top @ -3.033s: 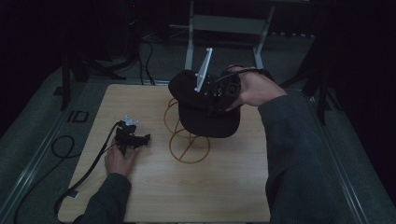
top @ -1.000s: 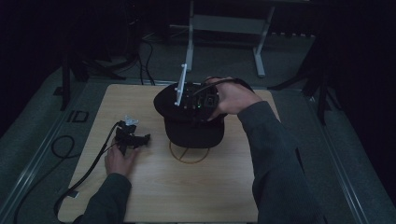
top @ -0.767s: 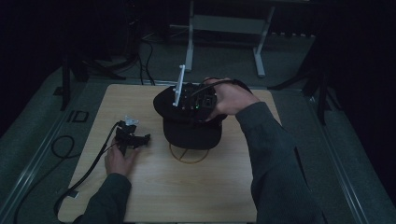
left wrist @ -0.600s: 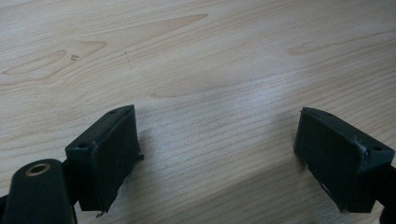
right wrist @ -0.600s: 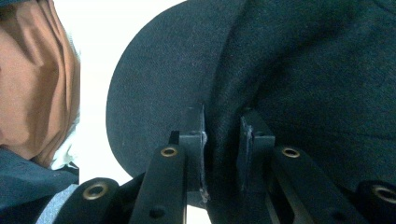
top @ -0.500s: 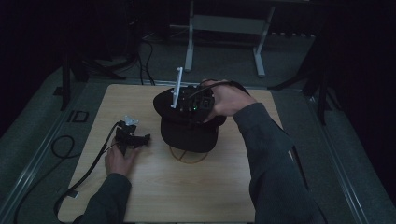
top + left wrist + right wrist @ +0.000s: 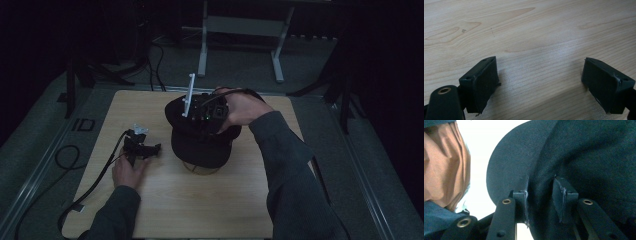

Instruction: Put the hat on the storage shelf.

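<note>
right gripper (image 7: 192, 112) sits on a black cap (image 7: 200, 142) set over a wire stand (image 7: 200, 169) mid-table (image 7: 210, 210); its jaws have just been opening, a fold of crown cloth between them, grip seemingly let go. release step, by my reading; next, lift clear without dragging the cap. left gripper (image 7: 142, 148) rests on the wood, jaws wide apart, empty. no writing legible.

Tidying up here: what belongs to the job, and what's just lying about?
In the job: black cap; stand beneath it; right tongs, which have just been opening, with cap fabric between them.
Lying about: left tongs, open on the table.
</note>
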A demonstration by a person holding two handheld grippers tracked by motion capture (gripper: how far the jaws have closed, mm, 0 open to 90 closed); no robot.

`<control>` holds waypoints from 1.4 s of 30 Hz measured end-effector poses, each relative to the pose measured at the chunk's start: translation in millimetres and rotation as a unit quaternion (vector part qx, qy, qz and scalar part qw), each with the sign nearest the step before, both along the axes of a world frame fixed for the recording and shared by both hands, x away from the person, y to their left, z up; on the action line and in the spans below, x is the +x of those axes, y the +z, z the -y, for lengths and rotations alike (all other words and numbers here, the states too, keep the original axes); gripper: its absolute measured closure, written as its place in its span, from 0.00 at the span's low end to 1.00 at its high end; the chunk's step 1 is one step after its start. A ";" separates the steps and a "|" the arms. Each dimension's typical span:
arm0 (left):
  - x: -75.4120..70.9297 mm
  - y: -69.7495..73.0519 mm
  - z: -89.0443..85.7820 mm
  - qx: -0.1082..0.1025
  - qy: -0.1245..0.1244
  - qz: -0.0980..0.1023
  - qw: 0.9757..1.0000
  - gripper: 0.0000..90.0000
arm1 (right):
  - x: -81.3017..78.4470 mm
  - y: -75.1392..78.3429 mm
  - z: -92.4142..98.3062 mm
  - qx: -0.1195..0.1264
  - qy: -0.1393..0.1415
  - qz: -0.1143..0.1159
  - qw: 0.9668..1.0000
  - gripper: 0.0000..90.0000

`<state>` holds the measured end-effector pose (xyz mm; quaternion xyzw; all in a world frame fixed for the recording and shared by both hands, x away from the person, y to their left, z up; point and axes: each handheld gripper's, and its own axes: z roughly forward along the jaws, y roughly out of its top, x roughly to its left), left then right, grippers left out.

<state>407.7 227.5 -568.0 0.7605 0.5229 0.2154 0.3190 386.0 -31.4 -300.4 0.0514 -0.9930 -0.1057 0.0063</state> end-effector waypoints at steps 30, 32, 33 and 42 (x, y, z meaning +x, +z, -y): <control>0.0 0.1 -0.1 0.001 -0.001 -0.001 1.000 0.15 | 0.8 6.2 -0.8 0.044 -0.010 0.016 0.999 0.98; 0.0 0.2 -0.3 0.002 -0.002 -0.001 1.000 0.15 | 0.5 1.3 -5.1 0.037 -0.007 0.013 0.999 0.98; 0.0 0.2 -0.3 0.002 -0.002 -0.001 1.000 0.15 | 0.5 1.3 -5.1 0.037 -0.007 0.013 0.999 0.98; -0.1 0.2 -0.1 0.001 0.000 -0.001 1.000 0.15 | 1.0 -15.6 -15.3 0.018 -0.002 0.001 1.000 0.98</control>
